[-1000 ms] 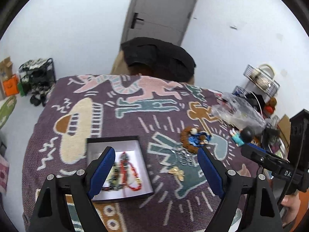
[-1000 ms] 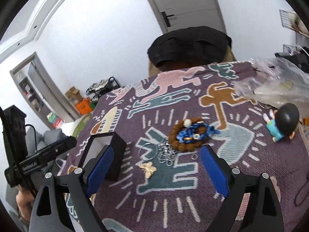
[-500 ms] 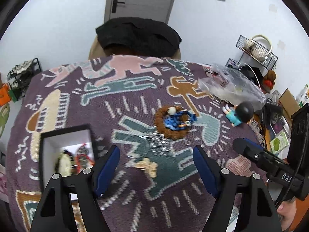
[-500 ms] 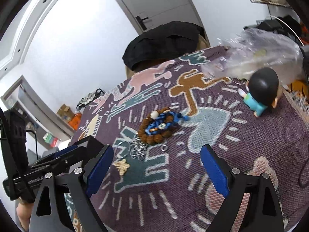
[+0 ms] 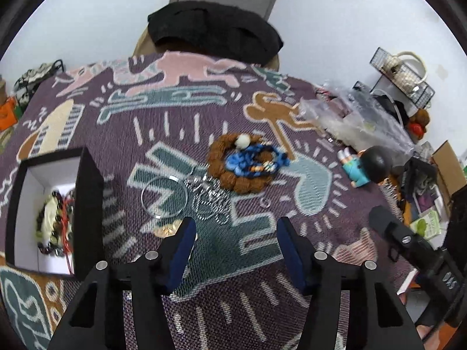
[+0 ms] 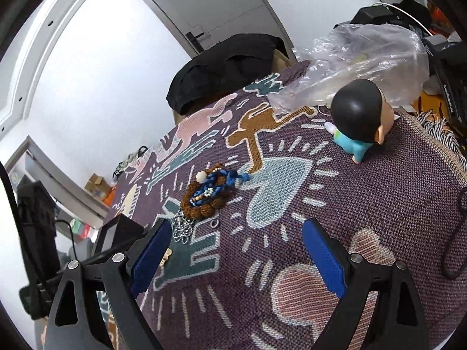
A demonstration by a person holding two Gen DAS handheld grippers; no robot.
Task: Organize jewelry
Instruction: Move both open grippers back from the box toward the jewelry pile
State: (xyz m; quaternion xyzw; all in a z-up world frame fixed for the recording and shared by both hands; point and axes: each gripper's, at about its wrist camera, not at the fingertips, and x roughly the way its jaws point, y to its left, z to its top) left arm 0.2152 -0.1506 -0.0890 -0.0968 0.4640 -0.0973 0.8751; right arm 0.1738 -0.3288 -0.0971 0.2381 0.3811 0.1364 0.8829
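A black jewelry box (image 5: 87, 204) with a white lining stands at the left and holds beaded bracelets (image 5: 54, 221). On the patterned cloth lie a brown bead bracelet (image 5: 233, 179) with a blue one (image 5: 254, 160) inside it, a thin clear bangle (image 5: 163, 197), a silver chain (image 5: 208, 201), a small ring (image 5: 265, 203) and a gold charm (image 5: 166, 229). My left gripper (image 5: 235, 230) is open and empty, low over the cloth just in front of the chain. My right gripper (image 6: 233, 236) is open and empty, right of the jewelry; the brown bracelet (image 6: 201, 201) lies ahead of it.
A doll with a black head (image 5: 364, 166) lies on the cloth at the right, beside a crumpled clear plastic bag (image 5: 350, 116). A chair with a black garment (image 5: 216, 29) stands behind the table. Clutter and boxes (image 5: 432, 192) sit beyond the right edge.
My left gripper has swung right from above the box and come down close to the chain and bangle. My right gripper has moved right and forward, toward the doll.
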